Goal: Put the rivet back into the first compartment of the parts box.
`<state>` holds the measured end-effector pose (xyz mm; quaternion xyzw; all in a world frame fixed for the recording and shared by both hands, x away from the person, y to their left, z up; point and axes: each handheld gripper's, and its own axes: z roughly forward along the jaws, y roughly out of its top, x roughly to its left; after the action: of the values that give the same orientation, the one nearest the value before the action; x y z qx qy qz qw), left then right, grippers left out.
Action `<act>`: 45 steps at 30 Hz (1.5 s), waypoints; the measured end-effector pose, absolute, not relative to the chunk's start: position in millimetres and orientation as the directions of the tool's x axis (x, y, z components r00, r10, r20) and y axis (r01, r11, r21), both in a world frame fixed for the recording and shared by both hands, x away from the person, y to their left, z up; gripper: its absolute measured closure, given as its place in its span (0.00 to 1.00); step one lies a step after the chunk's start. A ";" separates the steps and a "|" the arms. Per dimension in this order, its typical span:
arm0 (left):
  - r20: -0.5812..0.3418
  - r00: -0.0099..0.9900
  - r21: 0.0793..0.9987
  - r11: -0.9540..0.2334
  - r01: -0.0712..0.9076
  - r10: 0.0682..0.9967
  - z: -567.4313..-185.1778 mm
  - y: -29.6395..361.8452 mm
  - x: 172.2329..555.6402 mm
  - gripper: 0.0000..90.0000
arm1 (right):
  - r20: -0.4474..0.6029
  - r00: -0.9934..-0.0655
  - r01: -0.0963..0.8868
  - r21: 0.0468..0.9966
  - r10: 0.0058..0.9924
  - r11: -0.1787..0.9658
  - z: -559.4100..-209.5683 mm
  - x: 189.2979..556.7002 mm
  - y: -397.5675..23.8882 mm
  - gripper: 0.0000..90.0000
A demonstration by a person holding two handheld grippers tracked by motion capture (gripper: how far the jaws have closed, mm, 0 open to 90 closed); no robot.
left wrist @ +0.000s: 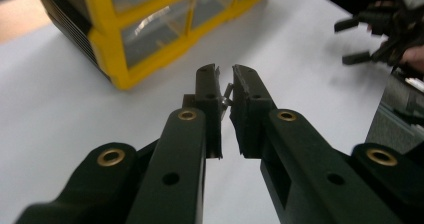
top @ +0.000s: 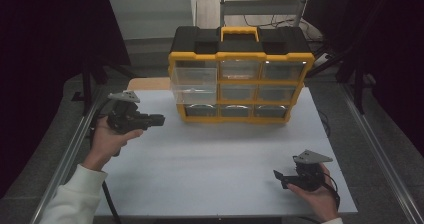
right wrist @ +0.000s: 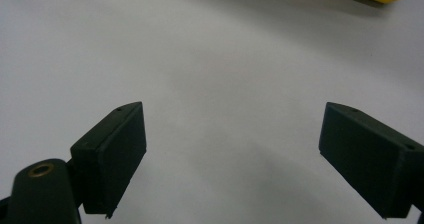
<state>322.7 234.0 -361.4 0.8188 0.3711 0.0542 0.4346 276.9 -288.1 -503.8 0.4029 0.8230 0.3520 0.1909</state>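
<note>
Between the tips of the left gripper (left wrist: 226, 86), whose jaws stood nearly together, a small thin metal piece (left wrist: 227, 95), perhaps a screw or pin, was pinched; its exact kind could not be told. On the high view the left gripper (top: 159, 119) was held above the white table (top: 215, 159), pointing toward the lower left corner of the yellow and black drawer cabinet (top: 240, 74). At the near right of the table the right gripper (top: 280, 179) rested low in the person's hand, its jaws wide apart and empty over bare tabletop, as its own view confirmed.

The cabinet stood at the far middle of the table with nine clear drawers in three rows. Its top left drawer (top: 194, 85) was drawn out toward the person; the others sat flush.

Judged from this layout, the step in hand was the carrying of the small piece toward the open drawer. The next move would call for raising the left gripper over that drawer's rim, centring the tips above the opening, and only then parting the jaws, since so small a part could bounce out or slip early.

No brand, label or legible writing appeared on the cabinet or the grippers.
</note>
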 end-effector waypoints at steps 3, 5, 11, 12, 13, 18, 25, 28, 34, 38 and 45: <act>-0.234 0.714 0.764 -0.329 0.554 0.660 -351.0 239.5 324.1 0.93 | -0.033 -0.603 0.527 0.734 0.797 0.429 -503.9 277.0 -287.9 0.13; -0.237 0.712 0.770 -0.319 0.552 0.661 -345.4 241.8 324.9 0.93 | -0.031 -0.604 0.527 0.734 0.797 0.428 -503.7 276.8 -287.8 0.14; -0.227 0.706 0.779 -0.310 0.546 0.671 -331.8 245.5 327.8 0.93 | -0.032 -0.603 0.527 0.734 0.797 0.428 -503.7 277.0 -287.9 0.13; -0.229 0.704 0.780 -0.307 0.546 0.672 -329.8 246.4 328.7 0.93 | -0.032 -0.603 0.527 0.735 0.797 0.428 -503.7 277.0 -287.9 0.13; -0.229 0.702 0.781 -0.303 0.546 0.674 -327.0 247.4 329.8 0.93 | -0.031 -0.603 0.527 0.735 0.797 0.428 -503.7 276.9 -287.9 0.13; -0.237 0.698 0.790 -0.284 0.543 0.675 -313.9 249.7 334.7 0.93 | -0.030 -0.603 0.528 0.734 0.797 0.428 -503.9 277.3 -287.7 0.13; -0.221 0.703 0.813 -0.270 0.515 0.676 -290.1 246.7 340.4 0.93 | -0.031 -0.604 0.528 0.734 0.796 0.428 -504.1 277.4 -287.8 0.13; -0.216 0.705 0.820 -0.266 0.507 0.676 -281.0 245.1 343.6 0.93 | -0.029 -0.605 0.529 0.733 0.796 0.428 -503.8 277.4 -288.1 0.13; -0.206 0.702 0.823 -0.267 0.501 0.681 -266.7 238.4 351.8 0.93 | -0.029 -0.605 0.529 0.732 0.795 0.429 -504.0 277.6 -288.1 0.13; -0.204 0.702 0.823 -0.269 0.500 0.683 -262.4 231.7 358.9 0.93 | -0.028 -0.607 0.530 0.731 0.794 0.430 -504.2 277.7 -287.8 0.13; -0.209 0.708 0.821 -0.273 0.502 0.674 -260.9 218.1 370.3 0.93 | -0.025 -0.603 0.532 0.732 0.797 0.426 -504.1 277.6 -289.3 0.14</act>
<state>370.3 218.1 -260.9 0.7926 0.3710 0.0906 0.4754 277.6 -289.3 -504.1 0.4036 0.8232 0.3522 0.1881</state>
